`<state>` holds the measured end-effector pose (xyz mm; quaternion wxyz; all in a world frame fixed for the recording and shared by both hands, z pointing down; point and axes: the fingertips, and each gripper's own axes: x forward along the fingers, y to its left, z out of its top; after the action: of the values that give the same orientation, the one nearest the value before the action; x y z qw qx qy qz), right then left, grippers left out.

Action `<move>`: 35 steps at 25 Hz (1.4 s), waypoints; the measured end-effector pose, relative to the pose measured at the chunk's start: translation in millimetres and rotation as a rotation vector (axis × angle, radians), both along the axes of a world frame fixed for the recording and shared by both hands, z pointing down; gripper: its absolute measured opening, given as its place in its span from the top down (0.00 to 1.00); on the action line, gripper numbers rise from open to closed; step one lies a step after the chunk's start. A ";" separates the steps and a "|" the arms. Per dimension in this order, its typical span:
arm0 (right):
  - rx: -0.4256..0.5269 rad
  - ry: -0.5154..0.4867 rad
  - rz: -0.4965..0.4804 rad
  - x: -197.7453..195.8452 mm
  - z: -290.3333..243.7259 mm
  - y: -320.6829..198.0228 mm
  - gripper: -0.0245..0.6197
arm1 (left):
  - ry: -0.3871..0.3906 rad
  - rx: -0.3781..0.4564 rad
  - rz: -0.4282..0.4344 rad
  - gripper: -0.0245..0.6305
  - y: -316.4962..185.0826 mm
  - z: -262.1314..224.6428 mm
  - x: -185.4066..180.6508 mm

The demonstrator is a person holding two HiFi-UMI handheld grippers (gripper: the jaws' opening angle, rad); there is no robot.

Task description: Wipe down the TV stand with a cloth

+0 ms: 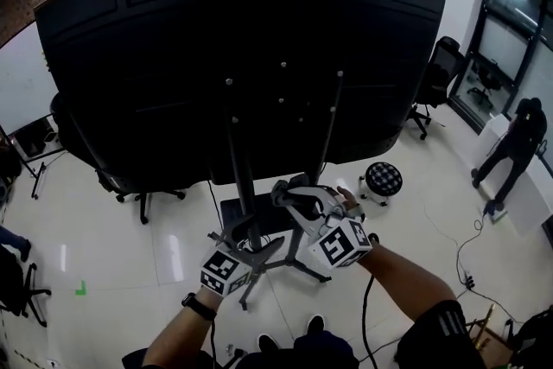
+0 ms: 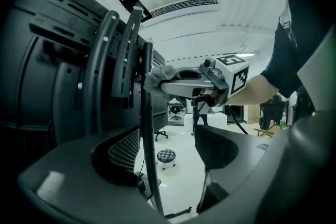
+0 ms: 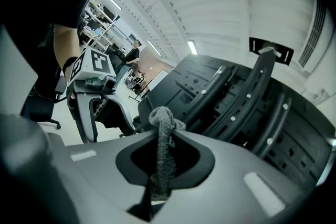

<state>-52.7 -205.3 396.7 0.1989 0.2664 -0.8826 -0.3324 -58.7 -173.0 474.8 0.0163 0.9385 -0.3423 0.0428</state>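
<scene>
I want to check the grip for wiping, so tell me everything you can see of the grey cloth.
The grey cloth looks like a small, coarse-textured rag, crumpled into a narrow strip. The right gripper has its jaws shut on it, and a bunched tuft pokes out beyond the tips. In the left gripper view that tuft lies against a thin black upright pole of the TV stand. Its full size and whether it is clean cannot be told.

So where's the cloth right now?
In the right gripper view, the grey cloth sits pinched in the right gripper; the left gripper view shows it against the TV stand pole.
</scene>
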 end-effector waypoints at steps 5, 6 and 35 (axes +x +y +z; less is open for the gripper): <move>0.079 -0.044 -0.002 22.0 -84.0 -15.4 0.92 | 0.004 0.101 0.003 0.43 -14.6 -62.1 19.0; 0.094 -0.042 -0.003 28.1 -97.9 -20.4 0.92 | 0.011 0.116 0.001 0.43 -18.0 -74.2 24.4; 0.282 -0.002 -0.120 84.6 -220.6 -129.4 0.93 | 0.030 0.294 -0.134 0.44 -116.6 -206.7 87.2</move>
<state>32.0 -334.8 176.1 0.1386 0.2389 -0.8417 -0.4640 28.5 -289.6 268.1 -0.1133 0.9063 -0.4065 -0.0229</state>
